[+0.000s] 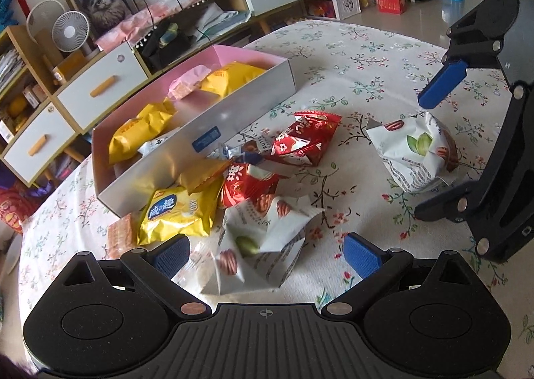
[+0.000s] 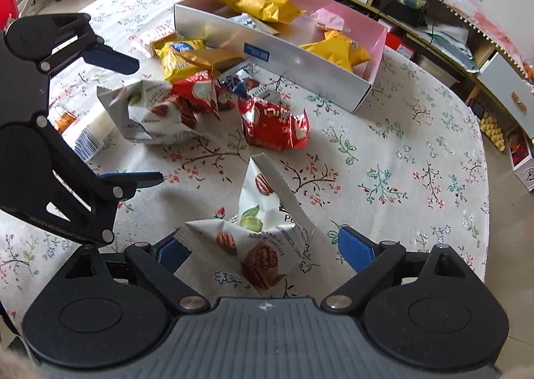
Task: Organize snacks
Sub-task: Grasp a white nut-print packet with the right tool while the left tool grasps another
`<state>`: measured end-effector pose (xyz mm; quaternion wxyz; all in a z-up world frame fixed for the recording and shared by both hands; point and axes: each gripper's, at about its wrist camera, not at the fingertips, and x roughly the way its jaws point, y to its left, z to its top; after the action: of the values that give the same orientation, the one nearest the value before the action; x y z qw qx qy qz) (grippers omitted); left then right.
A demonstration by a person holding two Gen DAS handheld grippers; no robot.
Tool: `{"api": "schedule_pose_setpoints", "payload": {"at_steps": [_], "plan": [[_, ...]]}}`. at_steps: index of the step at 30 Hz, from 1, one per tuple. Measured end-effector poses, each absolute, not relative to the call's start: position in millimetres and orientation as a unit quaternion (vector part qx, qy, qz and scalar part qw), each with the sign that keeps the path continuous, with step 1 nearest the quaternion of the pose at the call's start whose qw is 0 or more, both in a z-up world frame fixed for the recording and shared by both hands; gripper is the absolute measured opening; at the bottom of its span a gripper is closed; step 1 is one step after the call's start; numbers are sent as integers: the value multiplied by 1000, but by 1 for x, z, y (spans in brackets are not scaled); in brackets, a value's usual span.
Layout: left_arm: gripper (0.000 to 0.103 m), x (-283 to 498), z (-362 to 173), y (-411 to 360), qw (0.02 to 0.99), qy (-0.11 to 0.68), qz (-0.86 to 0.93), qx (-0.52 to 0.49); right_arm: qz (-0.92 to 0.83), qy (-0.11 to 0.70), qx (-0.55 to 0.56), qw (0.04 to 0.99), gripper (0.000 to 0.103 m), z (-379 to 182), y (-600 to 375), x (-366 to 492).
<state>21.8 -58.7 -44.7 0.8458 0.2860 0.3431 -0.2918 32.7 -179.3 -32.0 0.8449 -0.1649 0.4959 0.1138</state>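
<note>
Left wrist: nut packet [image 1: 263, 239] lies between spread fingers [image 1: 362, 254].

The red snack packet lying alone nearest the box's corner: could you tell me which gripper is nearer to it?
Neither clearly. The left gripper and right gripper each straddle a white nut packet, both short of the red packet.

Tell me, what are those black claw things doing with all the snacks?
Someone is sorting snacks into the box. Each hand-held gripper is open around a white nut packet: the left one at the packet beside the pile, the right one at a packet lying apart. Yellow bags are already in the box; the red bag waits outside.
</note>
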Motion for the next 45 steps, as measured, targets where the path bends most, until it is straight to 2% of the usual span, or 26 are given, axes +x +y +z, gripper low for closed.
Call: {"api": "schedule_pose_setpoints", "payload": {"at_steps": [8,15,20,27,30,32,45], "plan": [[98,31,-47,-62,851,345,-293,267,115,496,-175,843,83,-38,-179,37],[93,34,-48,-64,851,347,-300,257,120,497,-177,841,68,-39,-177,40],[81,35,-48,-65,851,347,-302,254,121,496,-180,841,64,-38,-176,39],[52,34,-46,-66,850,345,-302,258,118,491,-193,841,57,-38,-175,39],[50,34,-46,-65,851,346,-301,257,118,489,-200,841,55,-37,-174,39],[46,33,-46,-65,852,344,-300,258,118,489,-203,840,55,-37,-173,39],[45,27,-32,-62,850,344,-309,252,109,478,-197,849,54,-25,-177,40]]}}
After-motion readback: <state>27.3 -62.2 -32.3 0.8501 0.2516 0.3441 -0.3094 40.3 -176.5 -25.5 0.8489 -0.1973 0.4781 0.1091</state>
